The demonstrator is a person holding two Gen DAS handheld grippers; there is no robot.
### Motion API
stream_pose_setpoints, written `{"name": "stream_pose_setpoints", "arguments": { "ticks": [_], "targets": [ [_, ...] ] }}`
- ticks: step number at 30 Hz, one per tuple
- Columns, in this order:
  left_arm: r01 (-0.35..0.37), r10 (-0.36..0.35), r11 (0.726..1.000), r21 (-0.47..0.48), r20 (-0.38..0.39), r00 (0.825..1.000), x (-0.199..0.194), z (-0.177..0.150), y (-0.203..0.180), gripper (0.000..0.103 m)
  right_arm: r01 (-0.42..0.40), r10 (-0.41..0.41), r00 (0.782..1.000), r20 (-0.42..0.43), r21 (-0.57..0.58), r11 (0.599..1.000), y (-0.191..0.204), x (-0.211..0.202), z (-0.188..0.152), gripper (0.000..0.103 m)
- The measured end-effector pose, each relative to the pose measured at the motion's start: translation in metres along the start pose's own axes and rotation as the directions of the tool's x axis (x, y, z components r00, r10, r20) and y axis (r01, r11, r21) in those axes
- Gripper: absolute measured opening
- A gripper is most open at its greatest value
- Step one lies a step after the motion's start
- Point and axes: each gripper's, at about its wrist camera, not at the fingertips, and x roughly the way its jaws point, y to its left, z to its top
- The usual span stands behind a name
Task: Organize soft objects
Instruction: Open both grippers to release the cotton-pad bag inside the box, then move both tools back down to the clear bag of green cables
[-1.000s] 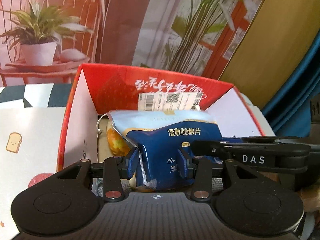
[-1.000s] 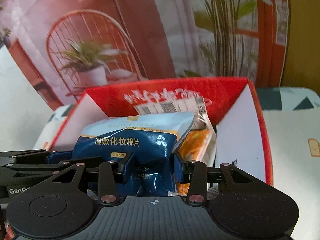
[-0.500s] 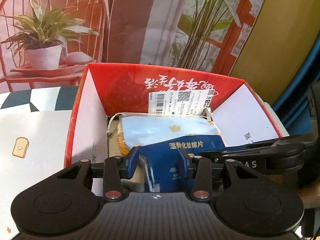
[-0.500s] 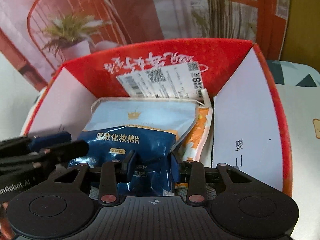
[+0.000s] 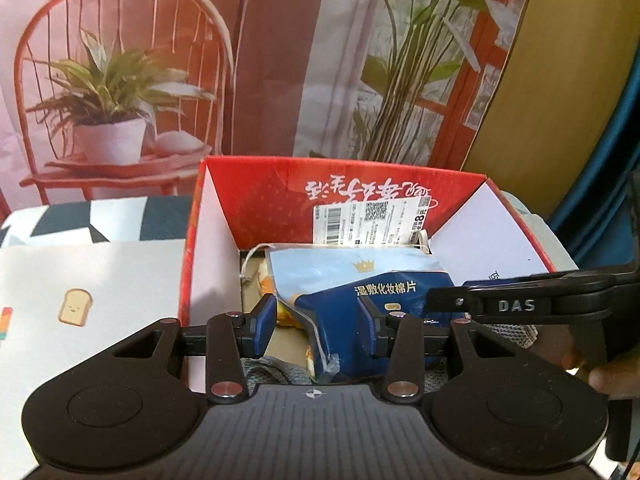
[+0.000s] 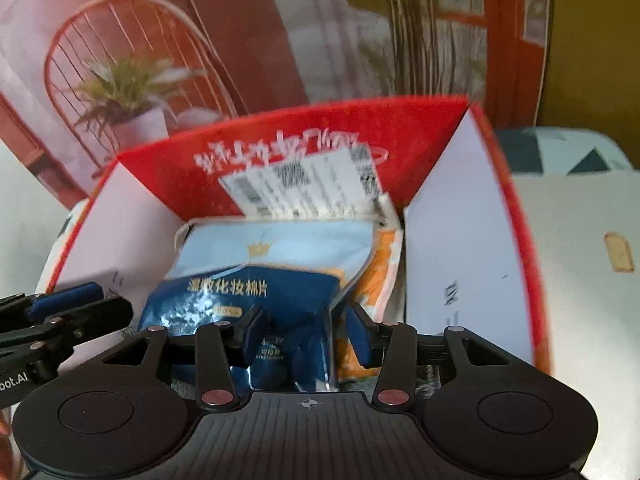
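Note:
A blue bag of cotton pads point(image 5: 360, 300) lies inside the red cardboard box point(image 5: 256, 200), on top of an orange packet point(image 5: 280, 312). My left gripper point(image 5: 318, 324) is open, its pads standing apart on either side of the bag's lower end. My right gripper point(image 6: 306, 336) is open too, its pads apart around the bag point(image 6: 260, 280), inside the box point(image 6: 160, 176). The orange packet point(image 6: 380, 276) shows to the right of the bag. The right gripper's finger crosses the left wrist view point(image 5: 516, 304); the left gripper shows at the left edge of the right wrist view point(image 6: 60, 316).
The box has white inner side flaps point(image 5: 212, 264) and a barcode label point(image 5: 368, 220) on its back wall. A white cloth with a toast print point(image 5: 76, 308) covers the table to the left. A backdrop with a printed chair and plant point(image 5: 112, 112) stands behind.
Both grippers lowered the blue bag into the box, then opened. The bag now rests in the box, and the jaws stand wider apart than half a second ago.

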Motion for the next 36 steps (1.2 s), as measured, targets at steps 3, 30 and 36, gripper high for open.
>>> {"name": "stream_pose_setpoints", "arguments": {
  "ticks": [3, 30, 36],
  "targets": [
    [-0.011, 0.011, 1.0, 0.014, 0.021, 1.0, -0.01, -0.001, -0.002, 0.054, 0.0, 0.002, 0.999, 0.044, -0.052, 0.999, 0.003, -0.016, -0.001, 0.05],
    [-0.107, 0.093, 0.993, 0.044, 0.245, 0.965, -0.13, -0.064, -0.026, 0.103, -0.002, 0.077, 0.916, 0.395, -0.186, 0.983, 0.01, -0.139, -0.088, 0.103],
    [-0.142, 0.118, 0.988, 0.062, 0.292, 0.949, -0.146, -0.094, -0.031, 0.103, -0.026, 0.103, 0.899, 0.426, -0.184, 0.983, 0.009, -0.147, -0.115, 0.103]
  ]
}}
